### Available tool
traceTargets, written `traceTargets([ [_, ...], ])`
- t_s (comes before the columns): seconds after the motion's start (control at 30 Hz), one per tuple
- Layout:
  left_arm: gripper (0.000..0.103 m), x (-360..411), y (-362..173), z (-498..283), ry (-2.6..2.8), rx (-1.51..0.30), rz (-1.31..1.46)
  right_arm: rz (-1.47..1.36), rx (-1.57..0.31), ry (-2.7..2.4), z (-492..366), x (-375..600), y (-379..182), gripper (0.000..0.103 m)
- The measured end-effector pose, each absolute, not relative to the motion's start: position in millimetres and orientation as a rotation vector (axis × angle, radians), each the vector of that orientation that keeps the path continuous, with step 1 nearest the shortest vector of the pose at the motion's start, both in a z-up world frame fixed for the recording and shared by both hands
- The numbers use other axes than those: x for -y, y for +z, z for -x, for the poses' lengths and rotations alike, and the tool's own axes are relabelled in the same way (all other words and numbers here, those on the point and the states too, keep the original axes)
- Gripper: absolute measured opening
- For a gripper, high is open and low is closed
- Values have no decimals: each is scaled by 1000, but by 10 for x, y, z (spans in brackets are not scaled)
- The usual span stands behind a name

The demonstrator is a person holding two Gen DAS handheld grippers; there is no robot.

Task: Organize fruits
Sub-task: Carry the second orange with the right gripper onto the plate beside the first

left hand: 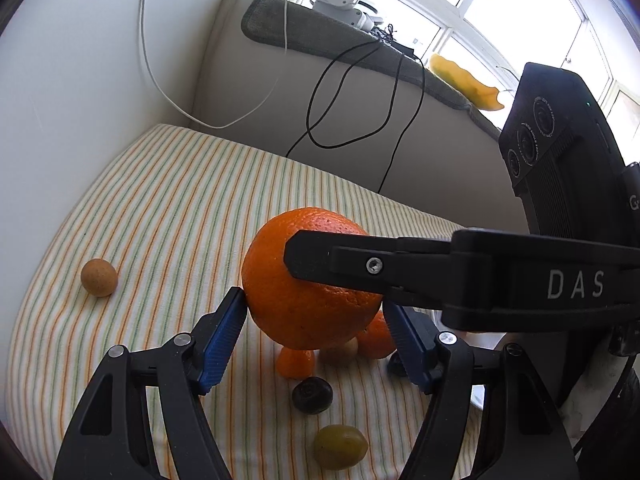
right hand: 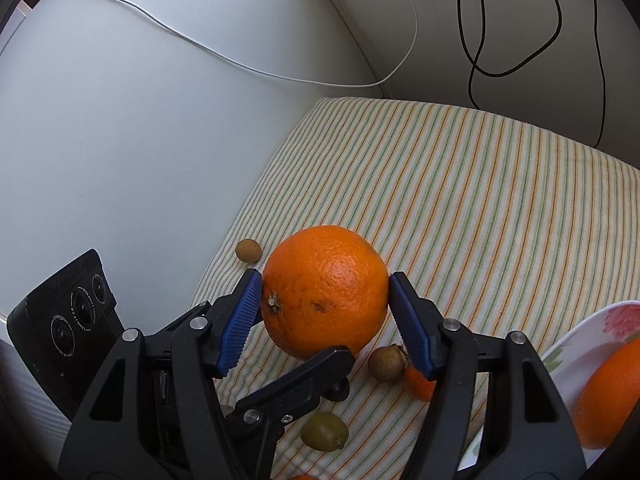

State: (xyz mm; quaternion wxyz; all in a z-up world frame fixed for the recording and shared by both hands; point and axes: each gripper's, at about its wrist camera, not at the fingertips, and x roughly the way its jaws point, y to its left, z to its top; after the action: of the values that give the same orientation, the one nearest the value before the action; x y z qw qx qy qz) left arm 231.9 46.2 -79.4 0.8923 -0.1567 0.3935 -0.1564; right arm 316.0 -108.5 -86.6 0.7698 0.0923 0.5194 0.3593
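A large orange (left hand: 308, 280) (right hand: 326, 290) is held above the striped cloth (left hand: 168, 200) between both grippers. My left gripper (left hand: 316, 308) has its blue pads against the orange's two sides. My right gripper (right hand: 325, 294) also presses its pads on the orange; its finger (left hand: 360, 266) crosses in front of the fruit in the left wrist view. Below lie small fruits: a dark one (left hand: 312, 395), a green one (left hand: 340, 446) (right hand: 324, 431), a brown one (right hand: 387, 363) and small orange ones (left hand: 295, 362). A floral plate (right hand: 580, 344) at the right holds another orange (right hand: 612, 396).
A small brown round fruit (left hand: 99, 277) (right hand: 248, 249) lies alone near the cloth's left edge. White wall panels stand close on the left and behind. White and black cables (left hand: 352, 92) hang down the back. A yellow object (left hand: 464, 80) lies on the grey ledge.
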Motion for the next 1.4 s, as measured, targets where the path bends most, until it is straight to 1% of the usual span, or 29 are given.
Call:
traceTargets([
  [0.4,70,-31,-468,-1916,-370,-763,297,-223,-1064,762,-2723,1726,-539,68],
  [0.63,70,318,-368,-1725,-425,-756,268,-239,-1038,732,-2425,2230,-427,68],
  [1.03,70,979,-429,-1567,-529,-783,249,-287,-1030,636,-2158,2949,-520,68],
  [1.4,70,1347,-564,-1557,-565,-829,220,-324,-1048,591,-2126,3347,-683,68],
])
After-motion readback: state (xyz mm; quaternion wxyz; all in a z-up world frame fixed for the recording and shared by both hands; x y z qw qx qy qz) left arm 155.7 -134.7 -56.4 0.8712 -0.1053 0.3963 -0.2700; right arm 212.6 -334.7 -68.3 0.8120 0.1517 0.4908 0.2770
